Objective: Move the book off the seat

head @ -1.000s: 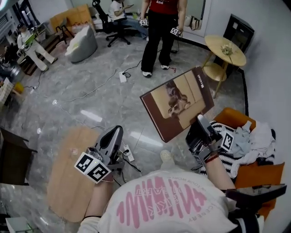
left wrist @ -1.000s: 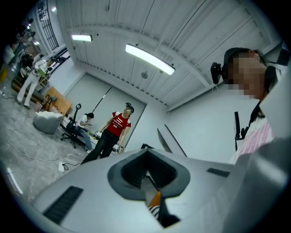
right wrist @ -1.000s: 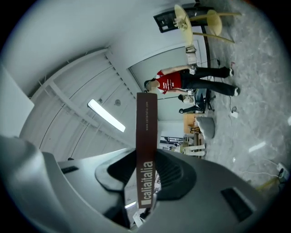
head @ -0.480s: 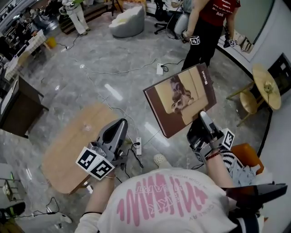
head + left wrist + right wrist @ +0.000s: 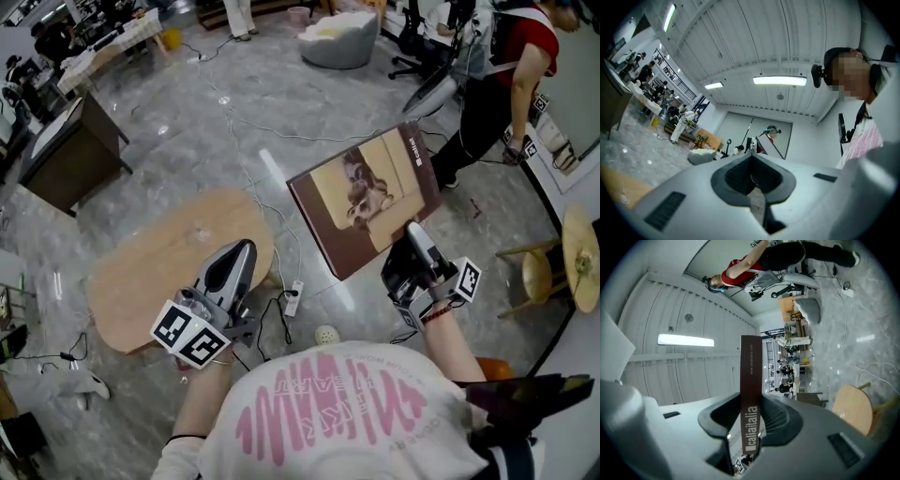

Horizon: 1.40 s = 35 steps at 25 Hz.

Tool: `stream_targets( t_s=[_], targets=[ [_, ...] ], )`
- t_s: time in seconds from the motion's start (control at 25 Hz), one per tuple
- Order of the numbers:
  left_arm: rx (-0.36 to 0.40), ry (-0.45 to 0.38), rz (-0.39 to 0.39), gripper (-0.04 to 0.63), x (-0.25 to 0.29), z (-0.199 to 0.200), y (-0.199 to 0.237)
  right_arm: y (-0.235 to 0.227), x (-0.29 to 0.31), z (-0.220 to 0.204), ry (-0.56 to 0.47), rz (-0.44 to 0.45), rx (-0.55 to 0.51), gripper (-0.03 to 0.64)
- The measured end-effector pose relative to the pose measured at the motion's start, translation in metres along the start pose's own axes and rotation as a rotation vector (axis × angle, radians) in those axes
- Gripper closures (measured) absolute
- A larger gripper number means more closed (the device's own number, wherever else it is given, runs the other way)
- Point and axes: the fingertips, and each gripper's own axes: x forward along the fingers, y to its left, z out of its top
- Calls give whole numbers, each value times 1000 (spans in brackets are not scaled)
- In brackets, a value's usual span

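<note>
Book (image 5: 366,199) is up off the seat, pinched in the right gripper's (image 5: 413,234) fingers; the left gripper's (image 5: 240,255) fingers are together, empty; setting it down remains.

The right tongs (image 5: 746,420) are clamped on a thin brown book (image 5: 751,371), seen edge-on. Its spine, printed in white lettering, rises straight up from between the dark ribbed pads (image 5: 776,419). The whole room looks tipped over (ceiling to the left, floor to the right). A long ceiling light (image 5: 686,340) glows at left. Near the top, a person in a red top (image 5: 740,269) stands on the grey marble floor (image 5: 867,305). A rounded wooden tabletop (image 5: 853,406) shows at lower right.
</note>
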Motion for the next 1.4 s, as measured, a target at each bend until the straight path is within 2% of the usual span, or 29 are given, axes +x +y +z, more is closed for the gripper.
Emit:
stream_targets(
  t_s=[0.12,0.32,0.64,0.76,0.96,1.16,1.4],
  targets=[
    [18,-36,93,588,-10,6,9,-18,27,2,82,4,54,472],
    [50,-73,183,588,-24,2,-7,-28,31,3,149,30,122,472],
    [98,-134,444,588,-91,29,24,-86,102,-29,295,23,249,472],
    [107,-170,518,588,-117,33,27,-100,120,-45,346,29,282,472],
    [112,-263,565,588,-147,47,22,-107,145,-72,424,43,315,472],
    [111,-246,640,588,-170,53,31,-111,163,-101,479,31,342,472],
    [80,-231,630,588,-197,61,50,-108,176,-141,490,31,340,472]
  ],
)
